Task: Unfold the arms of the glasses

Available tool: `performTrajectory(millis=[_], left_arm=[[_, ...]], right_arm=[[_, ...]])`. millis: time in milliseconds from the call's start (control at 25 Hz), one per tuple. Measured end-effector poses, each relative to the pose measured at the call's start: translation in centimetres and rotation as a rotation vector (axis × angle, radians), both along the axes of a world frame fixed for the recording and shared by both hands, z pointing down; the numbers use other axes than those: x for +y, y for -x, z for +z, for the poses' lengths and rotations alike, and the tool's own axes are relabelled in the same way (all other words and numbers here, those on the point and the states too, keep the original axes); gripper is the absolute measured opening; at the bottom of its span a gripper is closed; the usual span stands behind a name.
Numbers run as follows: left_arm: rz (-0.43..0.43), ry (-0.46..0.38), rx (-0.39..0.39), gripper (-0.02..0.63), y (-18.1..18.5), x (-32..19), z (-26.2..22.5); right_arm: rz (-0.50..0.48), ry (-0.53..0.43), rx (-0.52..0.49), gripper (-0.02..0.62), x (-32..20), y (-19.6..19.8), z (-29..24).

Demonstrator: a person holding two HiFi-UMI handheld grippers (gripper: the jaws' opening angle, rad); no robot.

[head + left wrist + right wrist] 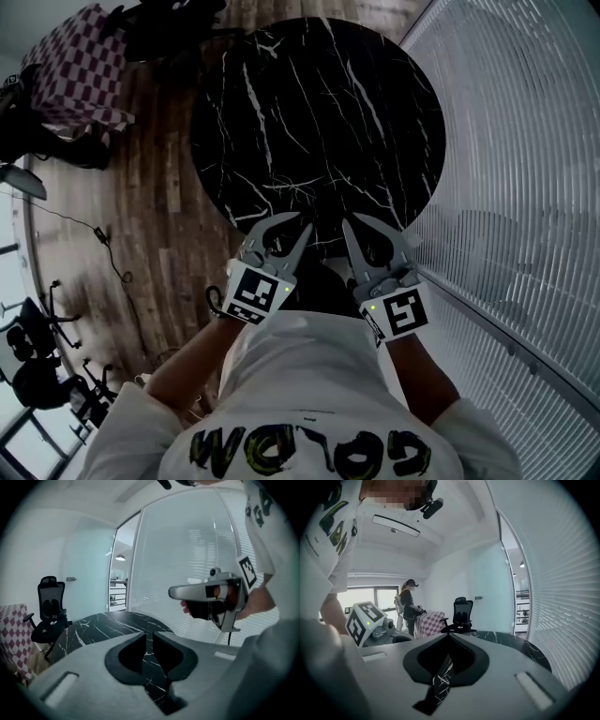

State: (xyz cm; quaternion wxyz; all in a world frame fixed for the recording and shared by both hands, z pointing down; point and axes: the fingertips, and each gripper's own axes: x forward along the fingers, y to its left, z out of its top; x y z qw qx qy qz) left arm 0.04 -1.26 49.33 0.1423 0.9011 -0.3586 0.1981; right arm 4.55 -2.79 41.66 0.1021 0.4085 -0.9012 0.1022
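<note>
No glasses show in any view. A round black marble table (319,112) lies in front of me with nothing on it that I can see. My left gripper (297,222) hangs over the table's near edge. In the left gripper view its fingertips (150,637) stand a narrow gap apart, open, with only the tabletop behind them. My right gripper (348,223) hovers beside it at about the same height. Its jaws (449,635) meet at the tips, shut on nothing. Each gripper view also catches the other gripper, the right gripper (206,592) and the left gripper's marker cube (365,620).
A wall of white blinds (525,187) runs close along the table's right side. On the wooden floor to the left stand a chequered covered piece (80,66) and a black office chair (49,611). A person (408,604) stands far back by the window. A cable (103,239) lies on the floor.
</note>
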Motion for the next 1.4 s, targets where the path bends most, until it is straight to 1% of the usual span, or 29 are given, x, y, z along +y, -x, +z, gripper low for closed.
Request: performTrajectory(millis=[200, 320, 400, 520, 680, 760, 920, 1120, 1240, 1400], left_arm=[[0.053, 0.074, -0.116, 0.067, -1.0, -0.3, 6.6], [0.068, 0.115, -0.181, 0.069, -1.3, -1.0, 10.5], [0.074, 0.131, -0.227, 0.069, -1.3, -1.6, 13.0], [0.108, 0.157, -0.304, 0.089, -1.7, -1.4, 16.6], [0.147, 0.169, -0.411, 0.095, -1.8, -1.5, 21.0], [0.153, 0.177, -0.449, 0.095, -1.7, -1.5, 22.9], [0.148, 0.193, -0.475, 0.097, -1.5, -1.5, 25.1], [0.137, 0.179, -0.486, 0.11, -2.1, -2.3, 25.6], [0.135, 0.168, -0.501, 0.111, -2.3, -2.7, 25.8], [0.161, 0.175, -0.526, 0.111, -2.6, -2.6, 26.5]], right_arm=[[-0.014, 0.029, 0.047, 0.002, -0.9, 0.1, 3.0], [-0.017, 0.045, 0.069, 0.001, -1.6, 0.2, 5.6], [-0.016, 0.063, 0.081, 0.002, -1.9, 0.3, 7.5], [-0.008, 0.109, 0.105, 0.002, -1.8, 0.1, 10.2], [0.014, 0.148, 0.133, 0.002, -2.6, -0.3, 13.4], [0.024, 0.159, 0.143, 0.001, -2.9, -0.6, 14.7], [0.024, 0.189, 0.163, 0.002, -3.1, -0.5, 17.3], [0.023, 0.229, 0.181, 0.002, -3.1, -0.3, 20.1], [0.026, 0.248, 0.182, 0.002, -2.9, -0.3, 20.9], [0.029, 0.262, 0.173, 0.002, -2.4, -0.4, 21.4]])
